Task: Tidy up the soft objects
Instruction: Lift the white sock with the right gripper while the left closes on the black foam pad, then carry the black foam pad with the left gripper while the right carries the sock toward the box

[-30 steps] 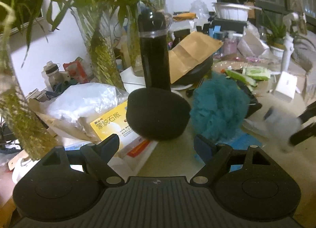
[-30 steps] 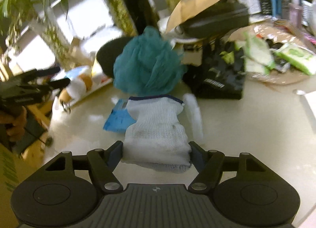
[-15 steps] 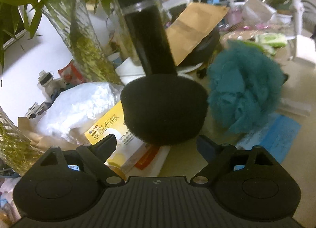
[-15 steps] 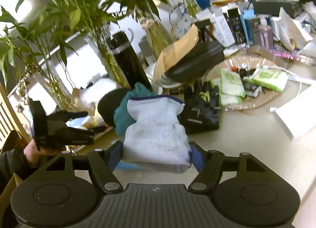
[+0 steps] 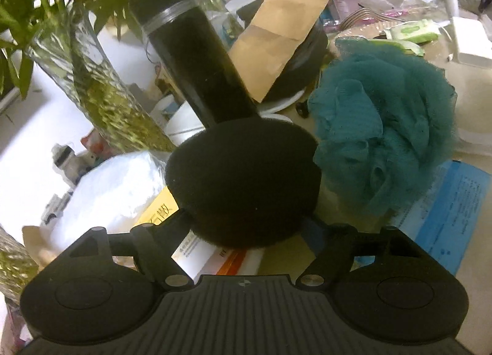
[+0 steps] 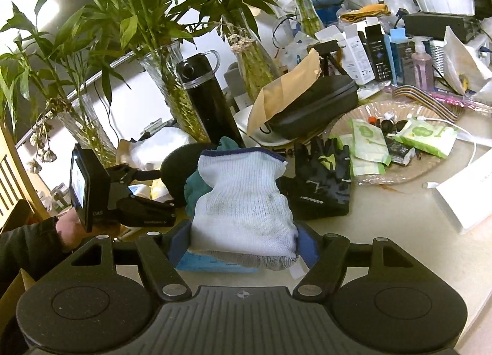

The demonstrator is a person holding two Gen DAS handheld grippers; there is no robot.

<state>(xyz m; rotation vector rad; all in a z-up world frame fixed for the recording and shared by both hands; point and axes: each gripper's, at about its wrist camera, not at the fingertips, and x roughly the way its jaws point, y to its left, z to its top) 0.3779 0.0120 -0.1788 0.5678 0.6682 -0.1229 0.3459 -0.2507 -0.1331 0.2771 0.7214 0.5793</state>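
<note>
The worktop (image 6: pixel 396 216) was seen crowded with things, and glass vases of bamboo (image 6: pixel 166 78) were ranged along its back edge. A black flask (image 5: pixel 196 57) was stood upright just behind the black sponge ball (image 5: pixel 243 183), which was rested partly on a yellow box (image 5: pixel 160 213). A teal mesh puff (image 5: pixel 384 127) was found just beside the ball, on its right, over a blue leaflet (image 5: pixel 446 213).

The left gripper (image 5: pixel 244 222) was held low and level, pointed at the ball; its fingers were spread to either side of the ball's near edge, and whether they were touching it could not be told. In the right wrist view that gripper (image 6: pixel 144 176) was seen side-on, carried by the person's left hand (image 6: pixel 69 229) at the worktop's left edge.

The right gripper (image 6: pixel 243 244) was held above the worktop, aimed toward the ball and puff. A white knit glove (image 6: pixel 243 201) was pinched between its fingers, cuff pointing away. A black glove (image 6: pixel 319 179) was laid flat just to the right, near green wipe packets (image 6: pixel 427 136).
</note>
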